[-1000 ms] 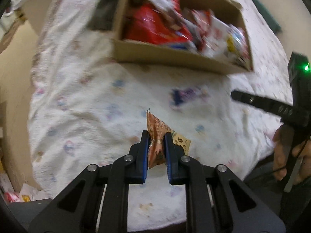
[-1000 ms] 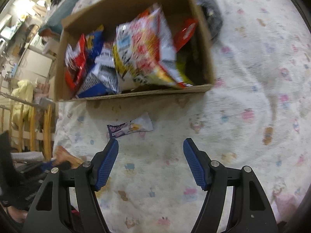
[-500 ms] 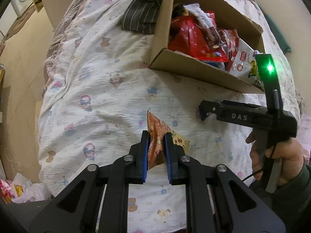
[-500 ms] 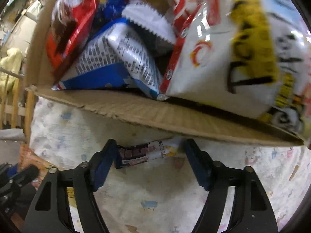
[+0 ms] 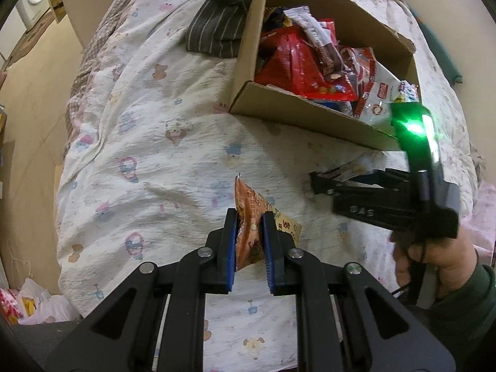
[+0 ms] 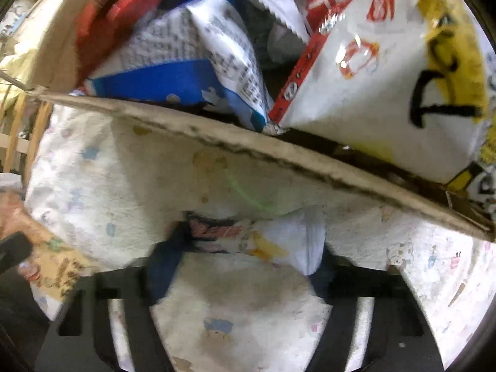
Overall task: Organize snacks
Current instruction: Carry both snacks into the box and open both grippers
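Printed bedspread (image 5: pixel 148 161), box (image 5: pixel 310 114) of snacks; bar (image 6: pixel 257 241) lying crosswise between closing right tongs (image 6: pixel 245 266), touching both pads; left tongs (image 5: pixel 250 245) clamped on orange packet (image 5: pixel 248 214), farther off.

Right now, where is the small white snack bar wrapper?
The snack bar wrapper lies on the bedspread just below the cardboard box, between the closing right gripper fingers.
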### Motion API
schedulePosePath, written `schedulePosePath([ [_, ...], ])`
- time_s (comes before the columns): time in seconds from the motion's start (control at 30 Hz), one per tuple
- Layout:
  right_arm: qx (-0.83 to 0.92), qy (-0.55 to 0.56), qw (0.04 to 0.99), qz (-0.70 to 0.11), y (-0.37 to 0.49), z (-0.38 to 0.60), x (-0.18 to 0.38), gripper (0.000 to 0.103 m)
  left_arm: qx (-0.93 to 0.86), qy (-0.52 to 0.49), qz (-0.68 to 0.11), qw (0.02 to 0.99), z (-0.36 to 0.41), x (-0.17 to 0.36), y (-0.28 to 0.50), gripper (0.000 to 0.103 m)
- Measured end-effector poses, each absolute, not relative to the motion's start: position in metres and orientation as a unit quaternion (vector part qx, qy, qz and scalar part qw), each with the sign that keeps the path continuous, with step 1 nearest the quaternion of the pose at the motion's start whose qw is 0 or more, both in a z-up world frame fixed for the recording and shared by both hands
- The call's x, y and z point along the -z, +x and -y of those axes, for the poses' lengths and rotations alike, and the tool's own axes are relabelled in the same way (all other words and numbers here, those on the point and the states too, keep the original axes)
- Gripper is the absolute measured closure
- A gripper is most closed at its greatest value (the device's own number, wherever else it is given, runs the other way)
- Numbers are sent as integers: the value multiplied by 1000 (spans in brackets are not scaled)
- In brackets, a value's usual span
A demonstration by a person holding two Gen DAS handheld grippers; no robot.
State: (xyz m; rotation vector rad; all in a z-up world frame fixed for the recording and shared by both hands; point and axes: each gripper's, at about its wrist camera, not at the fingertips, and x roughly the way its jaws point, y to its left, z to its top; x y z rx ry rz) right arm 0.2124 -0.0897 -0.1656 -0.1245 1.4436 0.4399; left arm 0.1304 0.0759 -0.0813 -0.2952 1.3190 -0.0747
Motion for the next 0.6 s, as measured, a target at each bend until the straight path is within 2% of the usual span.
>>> schedulePosePath([
  [0.1,-212,-40,725,-654,210,97,158,77,30,-141,-611,779,-79,83,129,91],
  [0.2,-227,-32,729,-645,201,104,149,83,28,-142,-609,780,-78,82,129,91],
  [0.6,-277,-15,750,-600,157,146,88,88,32,-139,-583,800,-60,63,129,91],
])
